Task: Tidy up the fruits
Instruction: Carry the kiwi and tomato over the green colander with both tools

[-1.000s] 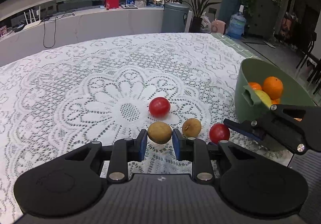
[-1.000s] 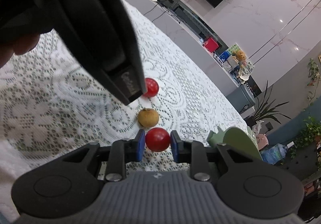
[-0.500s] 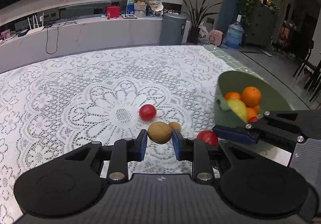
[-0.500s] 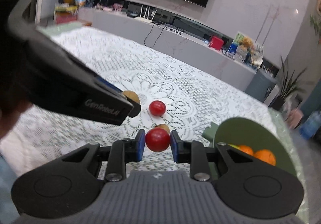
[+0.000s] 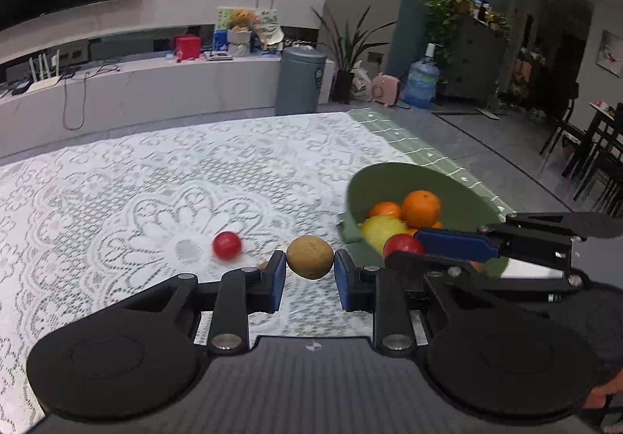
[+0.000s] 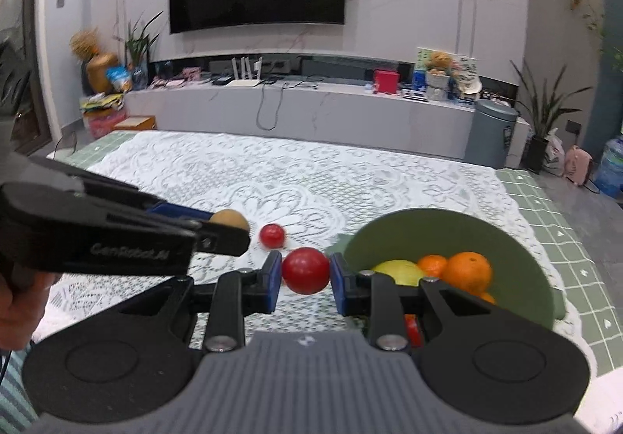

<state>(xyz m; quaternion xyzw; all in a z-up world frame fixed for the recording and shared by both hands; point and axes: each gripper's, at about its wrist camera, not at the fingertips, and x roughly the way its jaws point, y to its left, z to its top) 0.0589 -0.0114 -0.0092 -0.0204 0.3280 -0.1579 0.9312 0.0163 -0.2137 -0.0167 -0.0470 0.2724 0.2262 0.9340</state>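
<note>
- Your left gripper (image 5: 310,270), at lower centre of its own view, has its fingers clamped on a brown, rough-skinned round fruit (image 5: 310,257), held clear above the lace-covered desk (image 5: 117,200).
- Your right gripper (image 6: 305,272) grips a red round fruit (image 6: 306,270) between its blue pads, just left of the green bowl (image 6: 518,259).
- The bowl sits at the right of both views, holding oranges (image 6: 467,272) and a yellow fruit (image 6: 399,270).
- One red fruit (image 5: 226,245) lies loose on the desk, centre-left.
- Risk: both grippers crowd the bowl's near rim; they could collide, or a round fruit released early could roll off the desk.
</note>
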